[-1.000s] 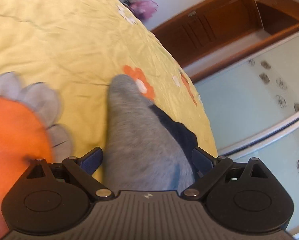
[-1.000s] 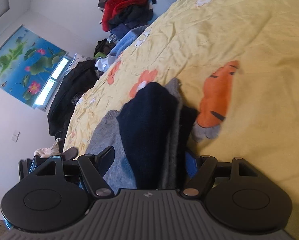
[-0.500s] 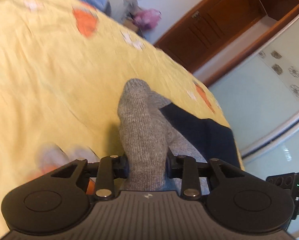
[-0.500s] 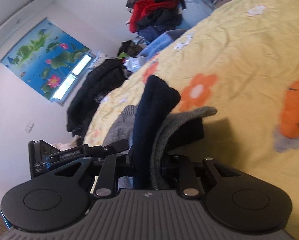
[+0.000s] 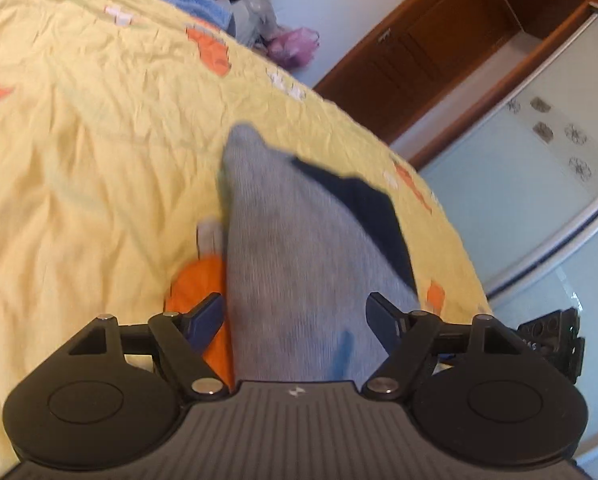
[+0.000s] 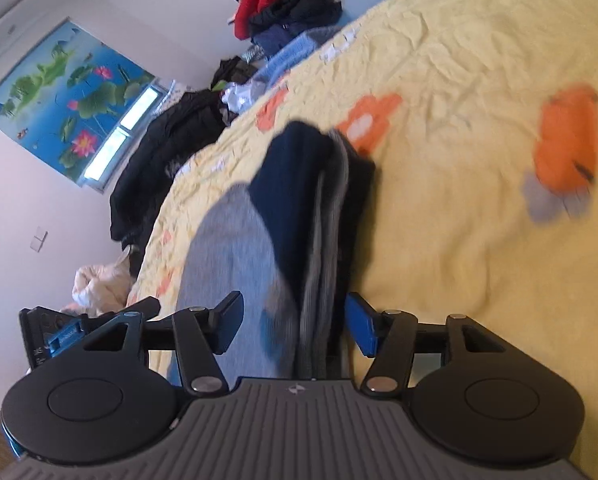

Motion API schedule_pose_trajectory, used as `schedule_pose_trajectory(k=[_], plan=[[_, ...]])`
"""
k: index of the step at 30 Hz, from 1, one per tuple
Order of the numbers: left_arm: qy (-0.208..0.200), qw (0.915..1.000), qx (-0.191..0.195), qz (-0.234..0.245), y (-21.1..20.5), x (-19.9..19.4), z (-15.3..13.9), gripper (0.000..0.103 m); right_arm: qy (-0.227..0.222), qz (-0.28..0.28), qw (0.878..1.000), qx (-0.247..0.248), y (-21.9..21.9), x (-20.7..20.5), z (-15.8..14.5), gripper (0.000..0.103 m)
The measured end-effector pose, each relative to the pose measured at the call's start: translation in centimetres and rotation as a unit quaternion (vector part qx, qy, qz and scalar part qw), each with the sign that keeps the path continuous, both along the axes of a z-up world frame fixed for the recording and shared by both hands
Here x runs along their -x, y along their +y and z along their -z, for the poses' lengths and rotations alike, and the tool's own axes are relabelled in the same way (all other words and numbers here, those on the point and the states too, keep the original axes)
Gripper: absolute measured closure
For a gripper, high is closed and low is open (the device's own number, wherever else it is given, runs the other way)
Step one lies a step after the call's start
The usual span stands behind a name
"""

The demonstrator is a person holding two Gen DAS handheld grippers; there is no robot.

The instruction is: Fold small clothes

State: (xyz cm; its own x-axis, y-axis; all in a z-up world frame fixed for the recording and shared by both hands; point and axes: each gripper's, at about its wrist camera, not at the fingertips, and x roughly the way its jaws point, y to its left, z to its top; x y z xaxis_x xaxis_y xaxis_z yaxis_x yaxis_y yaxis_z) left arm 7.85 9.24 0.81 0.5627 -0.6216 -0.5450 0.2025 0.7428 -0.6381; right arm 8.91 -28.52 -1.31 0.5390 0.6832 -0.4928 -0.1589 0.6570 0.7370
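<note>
Item one: a grey knitted sock with a navy-blue heel patch, lying flat on the yellow quilted bedspread with orange flower prints. In my left wrist view its long axis runs straight away from me, the rounded end pointing toward the far side of the bed. I count one grey sock there; a small blue mark sits on it near my gripper.

In my right wrist view I count two pieces: the same grey sock on the left, and beside it a stacked bundle of navy and grey ribbed fabric, also lying lengthwise away from me. Motion blur keeps me from telling how many layers it holds.

My left gripper has just been opening; its jaws stand wide, the sock between them, the pads clear of it. My right gripper has just been opening too; its jaws stand moderately apart astride the sock and bundle, not pressing.

Beyond the bed: one heap of dark, red and blue clothes, one lotus-pond picture, one brown wooden door.
</note>
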Motion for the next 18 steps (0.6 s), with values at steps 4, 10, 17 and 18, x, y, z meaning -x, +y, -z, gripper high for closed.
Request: schedule_pose_trajectory(k=[4, 10, 17, 18], plan=[[0.015, 0.9992, 0.000, 0.036, -1.7, 1.9, 1.2, 0.033, 0.013, -0.037, 0.999, 0.011, 1.3, 2.5, 0.6, 0.042], [0.032, 0.9984, -0.038, 0.027, -1.6, 1.5, -0.1, 0.089, -0.004, -0.070, 0.997, 0.015, 2.8, 3.6, -0.6, 0.083], [-0.014, 0.9905, -0.136, 0.018, -2.2, 4.2, -0.9, 0.077, 0.001, -0.065, 0.997, 0.051, 2.6, 4.8, 0.1, 0.071], [-0.042, 0.9886, -0.145, 0.005, -1.9, 5.0, -2.1, 0.077, -0.006, -0.052, 0.998, 0.042, 2.0, 4.8, -0.4, 0.069]])
